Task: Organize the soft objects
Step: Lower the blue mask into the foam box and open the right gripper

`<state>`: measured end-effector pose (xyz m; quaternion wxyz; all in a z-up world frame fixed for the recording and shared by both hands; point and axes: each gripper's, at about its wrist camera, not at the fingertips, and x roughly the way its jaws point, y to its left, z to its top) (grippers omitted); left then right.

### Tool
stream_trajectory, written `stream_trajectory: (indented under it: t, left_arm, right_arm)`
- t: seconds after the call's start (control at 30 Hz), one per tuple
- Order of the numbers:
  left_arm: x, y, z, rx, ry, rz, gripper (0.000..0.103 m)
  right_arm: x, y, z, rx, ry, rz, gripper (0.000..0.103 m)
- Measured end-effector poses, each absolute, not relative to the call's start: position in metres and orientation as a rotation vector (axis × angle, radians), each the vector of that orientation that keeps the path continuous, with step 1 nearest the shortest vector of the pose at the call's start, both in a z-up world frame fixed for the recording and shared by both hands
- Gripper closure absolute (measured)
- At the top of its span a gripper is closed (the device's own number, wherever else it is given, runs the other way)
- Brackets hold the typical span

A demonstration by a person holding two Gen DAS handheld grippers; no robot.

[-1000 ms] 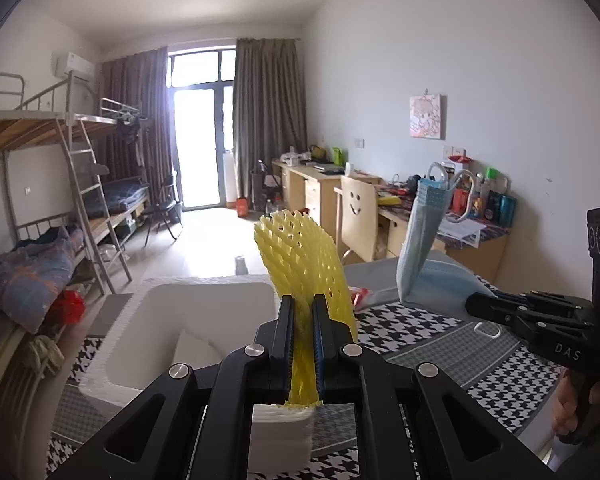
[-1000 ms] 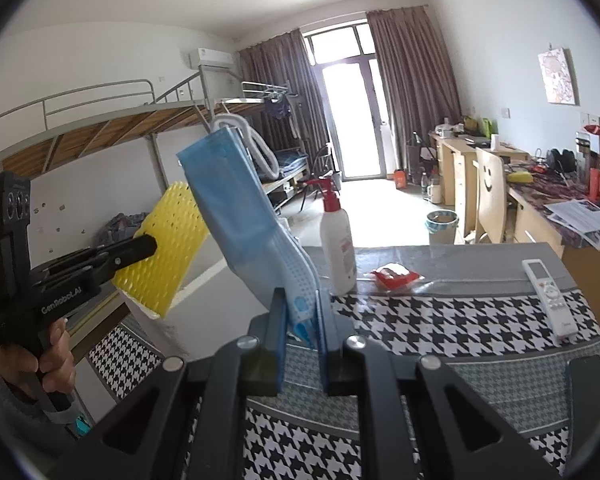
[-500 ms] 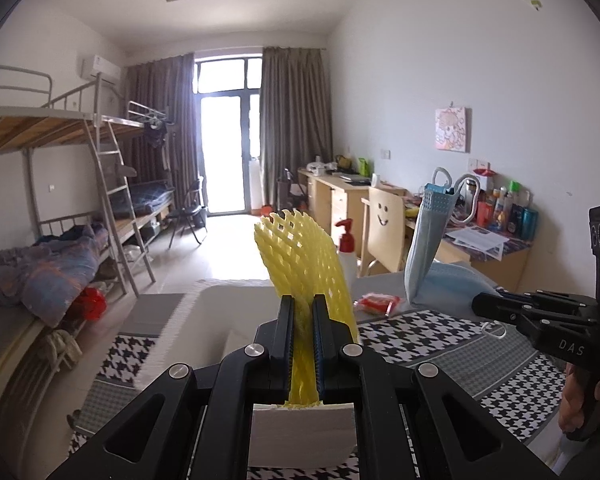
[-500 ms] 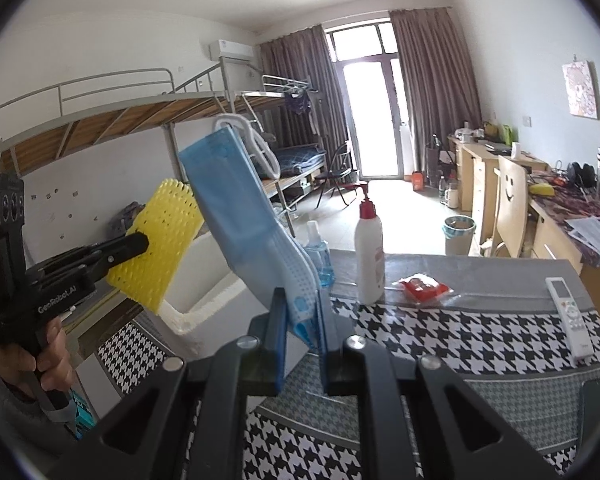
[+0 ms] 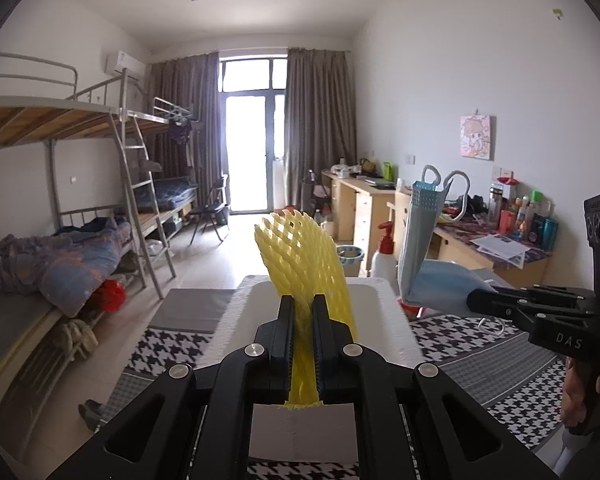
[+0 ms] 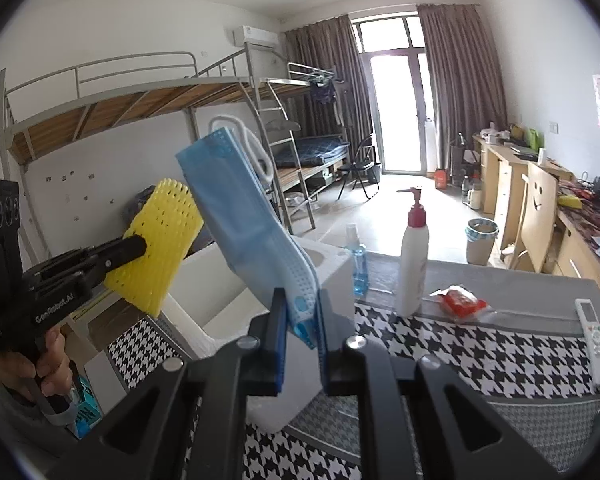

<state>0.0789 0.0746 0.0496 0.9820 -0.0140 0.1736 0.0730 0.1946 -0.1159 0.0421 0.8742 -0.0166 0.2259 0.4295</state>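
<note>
Above white box rim (image 5: 380, 283), both loads.

Your left gripper (image 5: 302, 312) sits over the near end of the foam box (image 5: 384, 316), with the foam net (image 5: 300, 256) clamped between its jaws and standing up above the box. To its right, your right gripper (image 6: 302, 312) pinches the face mask (image 6: 244, 220), which rises above the box's right side. The box rests on the table (image 6: 480, 344), at its left end. Behind the box's far corner stands a spray bottle (image 6: 358, 264); right of it the pump bottle (image 6: 414, 264), then a small packet (image 6: 460, 300), and farthest right the remote (image 6: 592, 336). Beyond the table, bunk beds (image 5: 80, 216) line the left wall and desks (image 5: 364, 204) the right.
</note>
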Motion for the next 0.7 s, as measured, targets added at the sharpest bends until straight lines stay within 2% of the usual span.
stream_trajectory:
  t: [0.7]
  left_arm:
    - [0.064, 0.115, 0.042, -0.042, 0.351, 0.244, 0.094]
  right_arm:
    - [0.193, -0.059, 0.046, -0.114, 0.489, 0.911, 0.087]
